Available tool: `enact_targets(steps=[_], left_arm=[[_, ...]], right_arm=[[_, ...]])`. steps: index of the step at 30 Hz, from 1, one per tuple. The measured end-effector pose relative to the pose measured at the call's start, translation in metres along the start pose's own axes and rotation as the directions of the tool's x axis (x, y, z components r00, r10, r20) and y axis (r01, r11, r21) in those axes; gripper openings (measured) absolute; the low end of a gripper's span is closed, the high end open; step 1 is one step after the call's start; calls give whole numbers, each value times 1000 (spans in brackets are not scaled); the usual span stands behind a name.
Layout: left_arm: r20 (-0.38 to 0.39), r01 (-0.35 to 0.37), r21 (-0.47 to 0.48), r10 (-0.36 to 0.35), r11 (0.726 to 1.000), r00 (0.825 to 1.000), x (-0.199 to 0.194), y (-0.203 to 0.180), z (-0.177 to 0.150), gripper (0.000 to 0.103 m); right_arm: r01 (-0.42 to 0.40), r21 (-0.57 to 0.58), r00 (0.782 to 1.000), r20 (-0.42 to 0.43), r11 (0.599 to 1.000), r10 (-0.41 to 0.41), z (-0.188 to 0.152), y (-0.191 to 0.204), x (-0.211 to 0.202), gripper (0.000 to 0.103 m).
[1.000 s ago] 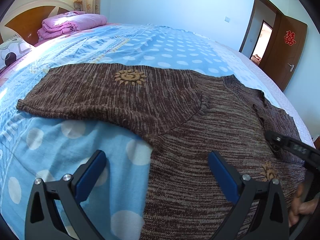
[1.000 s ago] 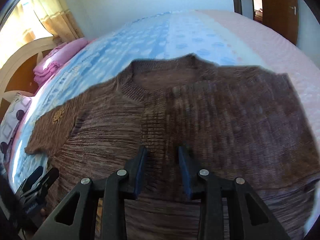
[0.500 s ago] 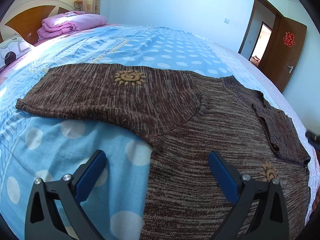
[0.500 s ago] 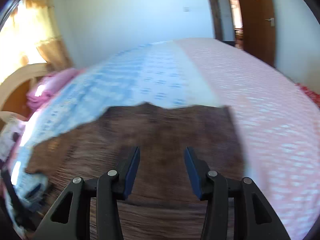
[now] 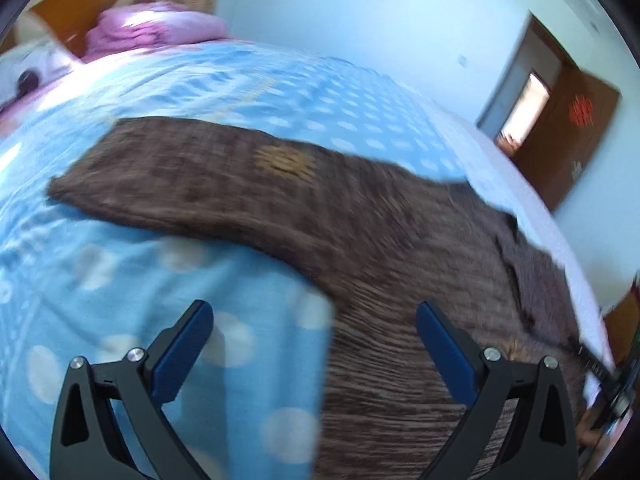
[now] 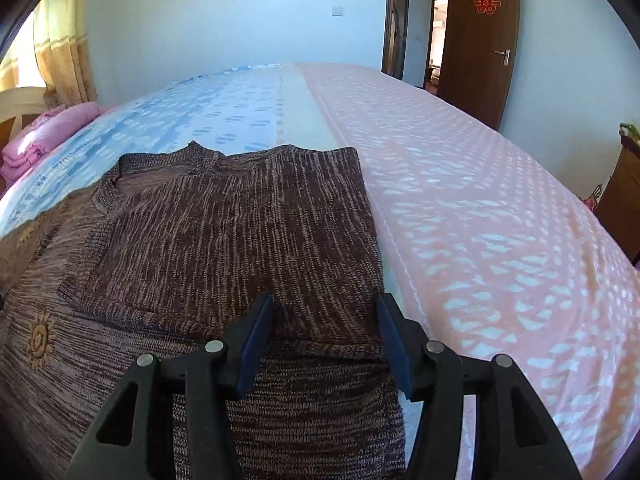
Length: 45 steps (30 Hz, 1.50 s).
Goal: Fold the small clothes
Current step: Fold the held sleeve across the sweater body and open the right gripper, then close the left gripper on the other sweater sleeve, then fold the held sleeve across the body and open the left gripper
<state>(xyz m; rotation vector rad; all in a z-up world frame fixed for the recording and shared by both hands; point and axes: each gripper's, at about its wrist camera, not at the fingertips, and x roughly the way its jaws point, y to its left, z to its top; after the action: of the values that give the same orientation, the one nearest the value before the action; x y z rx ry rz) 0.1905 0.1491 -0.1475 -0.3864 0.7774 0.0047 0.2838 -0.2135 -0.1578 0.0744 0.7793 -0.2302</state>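
Note:
A brown knitted sweater (image 5: 380,272) with orange sun motifs lies flat on the bed. Its left sleeve (image 5: 192,176) stretches out to the left over the blue dotted sheet. In the right wrist view the right sleeve (image 6: 240,240) lies folded over the sweater's body (image 6: 120,360). My left gripper (image 5: 316,320) is open and empty above the sweater's lower left edge. My right gripper (image 6: 324,312) is open and empty over the lower edge of the folded sleeve, near the sweater's right side. It also shows at the far right of the left wrist view (image 5: 600,372).
The bed has a blue dotted sheet (image 5: 160,288) on the left and a pink one (image 6: 480,208) on the right. Folded pink bedding (image 5: 156,28) and a pillow (image 5: 36,68) lie by the headboard. A brown door (image 6: 480,40) stands open behind the bed.
My right gripper has opened, let go of the folded sleeve and drawn back towards the sweater's right edge. My left gripper has swung, its view now blurred, and stays open.

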Motion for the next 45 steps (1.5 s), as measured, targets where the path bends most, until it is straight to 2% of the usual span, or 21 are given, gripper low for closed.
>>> enact_targets(steps=[4, 7, 10, 15, 18, 19, 20, 22, 24, 26, 28, 31, 33, 36, 38, 40, 42, 44, 45], left_arm=[[111, -41, -219, 67, 975, 992, -28, 71, 32, 102], [86, -71, -307, 102, 949, 991, -24, 106, 55, 95], [33, -39, -388, 56, 921, 998, 1, 129, 66, 80], [90, 6, -438, 37, 899, 995, 18, 133, 70, 77], [91, -19, -447, 67, 894, 994, 24, 131, 70, 53], [95, -18, -451, 69, 892, 993, 24, 133, 70, 33], [88, -13, -452, 60, 892, 994, 26, 135, 69, 8], [79, 12, -466, 27, 885, 997, 34, 141, 68, 8], [95, 21, -466, 26, 885, 995, 31, 141, 69, 8], [104, 4, -430, 45, 903, 994, 28, 131, 74, 8], [129, 23, -365, 26, 931, 991, 23, 110, 82, 7], [168, 51, -185, -20, 981, 986, 11, 54, 94, 7], [179, 98, -59, -86, 993, 980, 4, 12, 94, 7], [146, 174, 109, -189, 979, 971, -2, -56, 77, 7], [84, 195, 204, -216, 959, 973, 6, -99, 55, 7], [8, 203, 257, -212, 945, 977, 22, -126, 32, 7], [-64, 187, 314, -176, 931, 982, 42, -146, 8, 7], [-132, 165, 342, -127, 925, 983, 55, -155, -10, 7], [-133, 162, 344, -123, 925, 984, 55, -154, -10, 8]], right_arm=[[-32, 21, 999, 7, 999, 32, -4, -10, -4, 57], [-21, 6, 1000, 6, 1000, 21, -6, -9, -7, 59], [-18, 3, 1000, 8, 1000, 18, -6, -8, -7, 59], [-28, 9, 1000, 9, 1000, 28, -6, -9, -5, 59], [-30, 9, 1000, 9, 1000, 29, -6, -9, -5, 60], [-32, 10, 999, 9, 999, 32, -6, -9, -5, 60], [-35, 12, 999, 10, 999, 34, -6, -10, -5, 60], [-41, 15, 999, 12, 999, 41, -7, -10, -5, 61], [-46, 17, 999, 14, 999, 46, -7, -11, -5, 61], [-49, 18, 999, 15, 999, 49, -7, -11, -5, 61], [-50, 18, 999, 17, 999, 50, -7, -11, -5, 62], [-54, 21, 998, 19, 998, 54, -7, -11, -6, 62], [-58, 23, 998, 22, 998, 58, -7, -11, -6, 62], [-60, 25, 998, 24, 998, 59, -8, -12, -5, 62], [-59, 24, 998, 25, 998, 59, -7, -12, -6, 62], [-60, 24, 998, 24, 998, 59, -7, -12, -6, 62], [-59, 24, 998, 24, 998, 59, -7, -12, -6, 62], [-59, 24, 998, 24, 998, 59, -7, -12, -6, 62], [-58, 23, 998, 24, 998, 58, -7, -12, -6, 62]])
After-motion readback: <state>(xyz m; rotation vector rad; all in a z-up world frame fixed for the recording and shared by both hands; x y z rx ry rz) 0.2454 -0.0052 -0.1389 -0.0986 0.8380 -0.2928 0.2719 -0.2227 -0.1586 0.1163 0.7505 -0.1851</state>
